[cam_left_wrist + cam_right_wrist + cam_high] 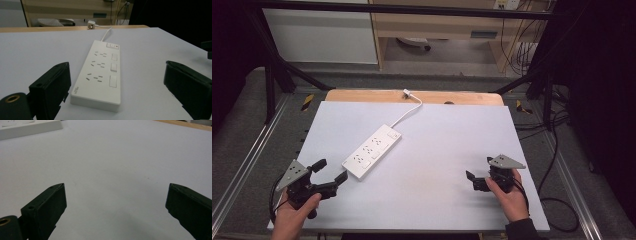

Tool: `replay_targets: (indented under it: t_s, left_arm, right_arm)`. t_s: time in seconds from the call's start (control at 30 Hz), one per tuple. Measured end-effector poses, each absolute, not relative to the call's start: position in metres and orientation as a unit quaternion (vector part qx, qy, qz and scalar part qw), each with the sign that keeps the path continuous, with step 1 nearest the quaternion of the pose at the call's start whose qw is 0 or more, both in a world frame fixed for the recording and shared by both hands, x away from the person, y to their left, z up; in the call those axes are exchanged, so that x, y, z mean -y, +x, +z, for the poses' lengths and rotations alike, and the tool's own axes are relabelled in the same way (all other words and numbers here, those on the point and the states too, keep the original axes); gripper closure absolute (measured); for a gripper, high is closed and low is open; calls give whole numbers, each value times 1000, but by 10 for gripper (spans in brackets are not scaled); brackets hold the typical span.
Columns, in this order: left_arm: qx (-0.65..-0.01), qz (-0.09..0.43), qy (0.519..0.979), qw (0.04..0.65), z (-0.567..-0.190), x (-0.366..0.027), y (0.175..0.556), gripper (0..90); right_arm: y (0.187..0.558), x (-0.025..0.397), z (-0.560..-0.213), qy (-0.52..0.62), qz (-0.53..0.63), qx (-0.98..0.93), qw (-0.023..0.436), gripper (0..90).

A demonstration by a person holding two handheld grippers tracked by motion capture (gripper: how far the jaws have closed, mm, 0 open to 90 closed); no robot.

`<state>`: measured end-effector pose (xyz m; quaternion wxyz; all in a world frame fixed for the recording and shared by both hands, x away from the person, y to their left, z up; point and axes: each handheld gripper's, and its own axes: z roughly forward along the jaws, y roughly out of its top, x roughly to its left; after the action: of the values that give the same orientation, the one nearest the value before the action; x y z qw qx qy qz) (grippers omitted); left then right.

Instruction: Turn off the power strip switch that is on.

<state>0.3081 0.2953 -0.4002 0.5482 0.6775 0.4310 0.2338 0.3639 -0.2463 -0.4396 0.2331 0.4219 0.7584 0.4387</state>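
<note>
Power strip (373, 152) white, lying flat left of centre in high view, diagonal on grey table (447, 150); cord (409, 110) runs up to plug (406, 92) at top edge. Left gripper (331, 172) lower left, jaws spread, just beside strip's near end, not touching. Right gripper (478, 172) lower right, jaws spread, holding nothing, well apart from strip.

The top edge of the right gripper view is cutting off the white plastic power strip (30, 127), leaving just one end showing. In the left gripper view, the small printing on the strip's near corner is reading too tiny to make out, and the black right gripper (207, 48) is getting clipped by the right edge.
</note>
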Motion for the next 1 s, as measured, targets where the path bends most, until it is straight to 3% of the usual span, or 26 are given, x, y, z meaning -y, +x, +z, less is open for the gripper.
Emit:
replay_targets:
  t_s: [0.6,1.0]
  left_arm:
    - [-427,243,678,547,-378,-285,312,82]
    - [-427,231,695,530,-360,-265,333,150]
  right_arm:
    - [365,244,-440,423,438,-757,234,33]
    - [365,244,-440,422,443,-757,229,32]
